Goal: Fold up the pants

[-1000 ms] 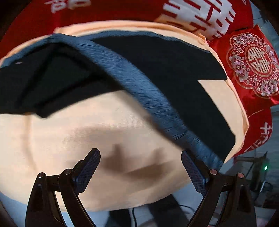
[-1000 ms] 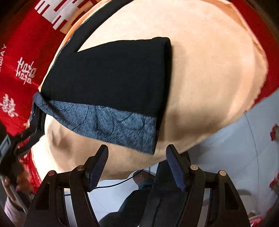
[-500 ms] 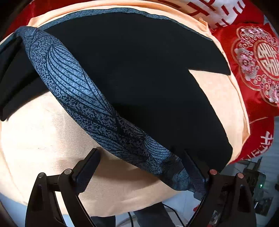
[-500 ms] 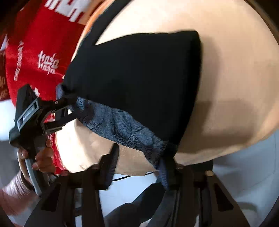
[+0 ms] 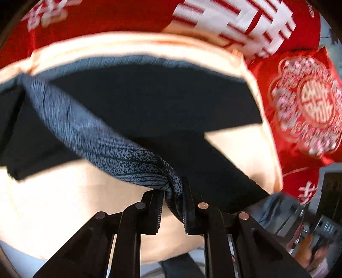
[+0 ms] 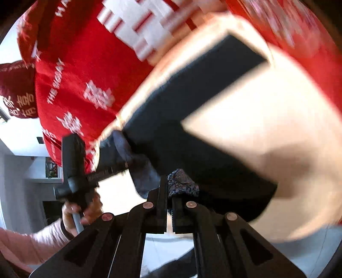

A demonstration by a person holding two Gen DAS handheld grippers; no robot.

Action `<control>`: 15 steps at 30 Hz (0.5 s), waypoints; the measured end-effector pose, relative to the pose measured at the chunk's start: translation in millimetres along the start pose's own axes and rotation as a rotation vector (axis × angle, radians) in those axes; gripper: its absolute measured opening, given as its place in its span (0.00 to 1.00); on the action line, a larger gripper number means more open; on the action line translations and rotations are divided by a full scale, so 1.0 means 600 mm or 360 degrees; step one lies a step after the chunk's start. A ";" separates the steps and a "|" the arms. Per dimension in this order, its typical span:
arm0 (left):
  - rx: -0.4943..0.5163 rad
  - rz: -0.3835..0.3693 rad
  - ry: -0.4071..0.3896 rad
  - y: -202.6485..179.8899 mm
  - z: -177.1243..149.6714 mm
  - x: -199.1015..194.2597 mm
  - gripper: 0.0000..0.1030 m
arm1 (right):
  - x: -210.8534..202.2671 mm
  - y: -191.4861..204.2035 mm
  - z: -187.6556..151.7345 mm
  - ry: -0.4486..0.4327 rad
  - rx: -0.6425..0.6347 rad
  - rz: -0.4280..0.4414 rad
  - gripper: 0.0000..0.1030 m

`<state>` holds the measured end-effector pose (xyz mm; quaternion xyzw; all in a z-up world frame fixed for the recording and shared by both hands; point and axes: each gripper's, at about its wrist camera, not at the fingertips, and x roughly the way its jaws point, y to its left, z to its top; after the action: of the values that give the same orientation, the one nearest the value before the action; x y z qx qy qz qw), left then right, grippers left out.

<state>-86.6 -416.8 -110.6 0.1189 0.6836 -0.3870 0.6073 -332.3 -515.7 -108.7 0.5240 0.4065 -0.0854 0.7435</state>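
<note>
My left gripper (image 5: 172, 205) was closing, its pads pinching a bunched corner of the patterned blue waistband (image 5: 102, 141). My right gripper (image 6: 169, 205) was pressed tight on the band's other end. The pants (image 5: 149, 107) lay on the peach cloth (image 5: 53, 203) over the red bedspread (image 5: 106, 19), waistband lifted at the near edge. In the left wrist view one black leg (image 5: 224, 98) ran away from my grip toward the right, near the red embroidered cushion (image 5: 310, 107).
</note>
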 end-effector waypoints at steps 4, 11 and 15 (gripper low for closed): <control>0.0045 0.0000 -0.0104 -0.025 0.095 -0.024 0.16 | -0.021 0.011 0.150 -0.0115 -0.0060 -0.0009 0.03; 0.0136 0.0074 -0.0198 -0.063 0.212 -0.022 0.18 | 0.039 0.014 0.341 -0.0122 -0.0175 -0.0196 0.03; 0.0205 0.0239 -0.0211 -0.071 0.209 -0.004 0.57 | 0.104 0.006 0.389 -0.0016 -0.0250 -0.0364 0.03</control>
<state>-20.3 -529.1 -87.2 0.1827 0.6048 -0.3905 0.6696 -169.5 -693.4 -121.4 0.4140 0.4652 -0.1400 0.7698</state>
